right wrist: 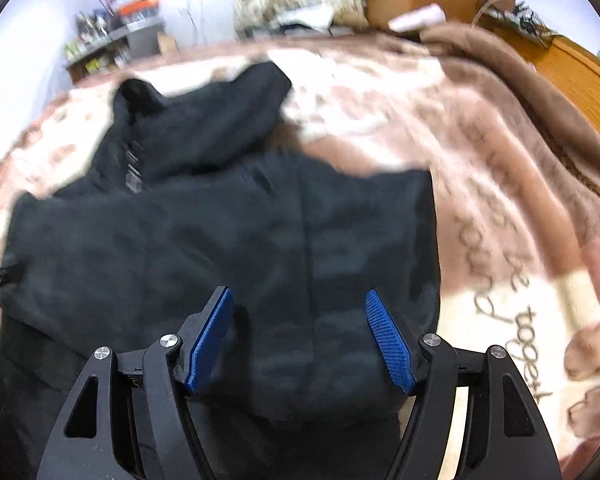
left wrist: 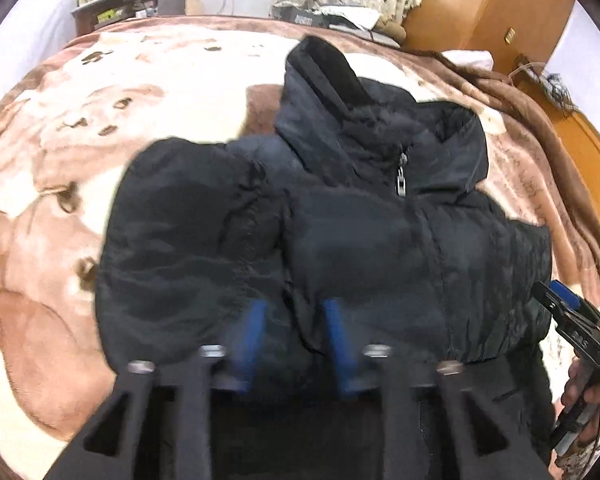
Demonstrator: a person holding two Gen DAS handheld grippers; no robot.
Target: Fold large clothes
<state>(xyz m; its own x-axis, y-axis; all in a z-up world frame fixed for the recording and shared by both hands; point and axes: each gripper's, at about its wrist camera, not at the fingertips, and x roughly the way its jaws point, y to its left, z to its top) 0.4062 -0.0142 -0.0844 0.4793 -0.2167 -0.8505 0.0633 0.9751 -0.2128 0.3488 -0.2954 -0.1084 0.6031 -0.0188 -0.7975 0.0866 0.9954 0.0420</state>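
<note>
Left tool: jaws narrow, blurred, fabric of black jacket between them; grip cannot be confirmed. Right tool: jaws wide, above jacket on bed blanket.

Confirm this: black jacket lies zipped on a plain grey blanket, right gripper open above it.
Wrong on the blanket. The jacket lies on a brown-and-cream patterned blanket with lettering, as the right wrist view shows. The rest stands: zipped, right gripper open above it.
</note>
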